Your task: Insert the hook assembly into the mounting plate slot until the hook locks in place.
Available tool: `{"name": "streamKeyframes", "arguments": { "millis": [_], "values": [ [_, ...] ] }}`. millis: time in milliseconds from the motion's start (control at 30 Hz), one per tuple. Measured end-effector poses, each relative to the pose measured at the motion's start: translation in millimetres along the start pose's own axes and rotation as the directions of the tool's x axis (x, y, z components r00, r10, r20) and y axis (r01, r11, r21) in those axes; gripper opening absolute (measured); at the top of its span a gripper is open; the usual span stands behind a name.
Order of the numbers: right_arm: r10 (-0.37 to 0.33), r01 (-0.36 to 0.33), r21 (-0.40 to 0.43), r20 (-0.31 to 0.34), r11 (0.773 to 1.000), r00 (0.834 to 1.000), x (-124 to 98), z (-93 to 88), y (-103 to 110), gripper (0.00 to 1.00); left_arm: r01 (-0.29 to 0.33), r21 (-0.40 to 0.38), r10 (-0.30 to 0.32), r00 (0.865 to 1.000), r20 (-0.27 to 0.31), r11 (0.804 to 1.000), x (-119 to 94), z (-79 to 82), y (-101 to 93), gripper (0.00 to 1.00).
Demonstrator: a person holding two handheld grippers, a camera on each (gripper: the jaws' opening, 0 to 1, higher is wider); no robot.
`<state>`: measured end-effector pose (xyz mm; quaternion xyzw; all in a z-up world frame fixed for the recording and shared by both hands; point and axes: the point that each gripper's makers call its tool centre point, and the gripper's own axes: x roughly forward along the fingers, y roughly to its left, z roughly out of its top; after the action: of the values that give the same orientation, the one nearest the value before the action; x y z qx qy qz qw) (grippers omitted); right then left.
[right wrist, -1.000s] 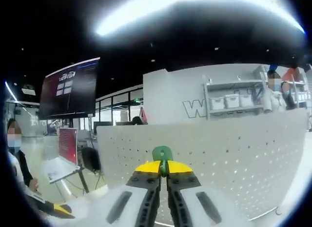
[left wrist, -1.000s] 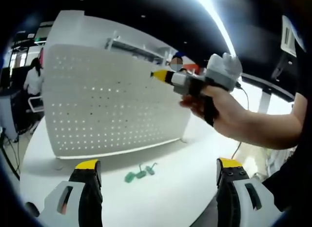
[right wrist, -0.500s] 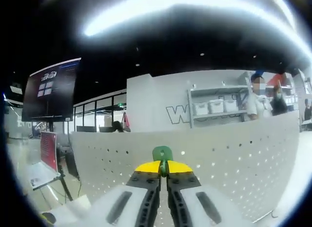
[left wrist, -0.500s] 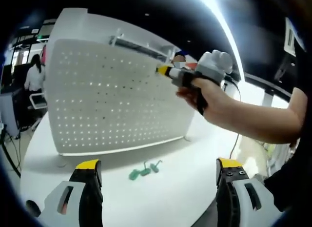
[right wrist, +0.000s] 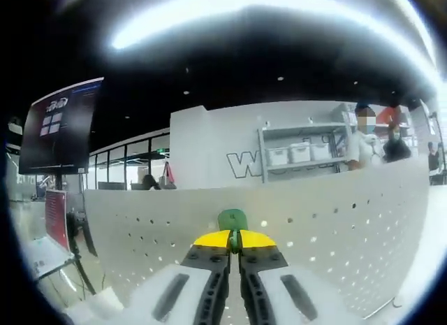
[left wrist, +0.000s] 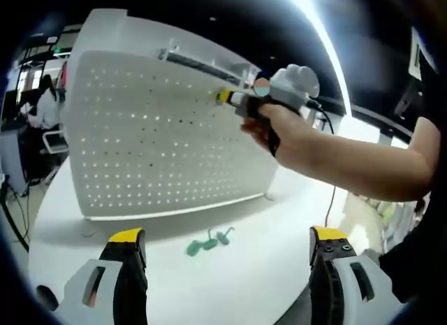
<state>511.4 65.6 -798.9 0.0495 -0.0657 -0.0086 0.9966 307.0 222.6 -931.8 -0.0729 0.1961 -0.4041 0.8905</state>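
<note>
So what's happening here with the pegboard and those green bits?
A person is hanging hooks on a white pegboard that stands upright on a white table. The right tool, seen in the left gripper view near the board's upper edge, is shut on a green hook and points at the holes. The hook is not yet seated. The left tool waits open above the table, where a few more green hooks lie in front of the board.
</note>
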Motion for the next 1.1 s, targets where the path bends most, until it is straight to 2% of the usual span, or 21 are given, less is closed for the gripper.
{"name": "streamKeyframes", "arguments": {
  "millis": [733,1100],
  "values": [
    [-0.054,0.055,0.024,-0.028,0.998,0.998,6,-12.6,-5,0.0,-0.012,-0.016,0.012,1.0,-0.009,1.0,-1,-3.2,8.3,0.97],
    [-0.049,0.048,-0.02,-0.049,0.999,0.998,7,-13.8,-4,0.01,-0.031,-0.027,0.031,0.999,-0.01,0.999,-8,-5.5,14.5,0.98]
  ]
}}
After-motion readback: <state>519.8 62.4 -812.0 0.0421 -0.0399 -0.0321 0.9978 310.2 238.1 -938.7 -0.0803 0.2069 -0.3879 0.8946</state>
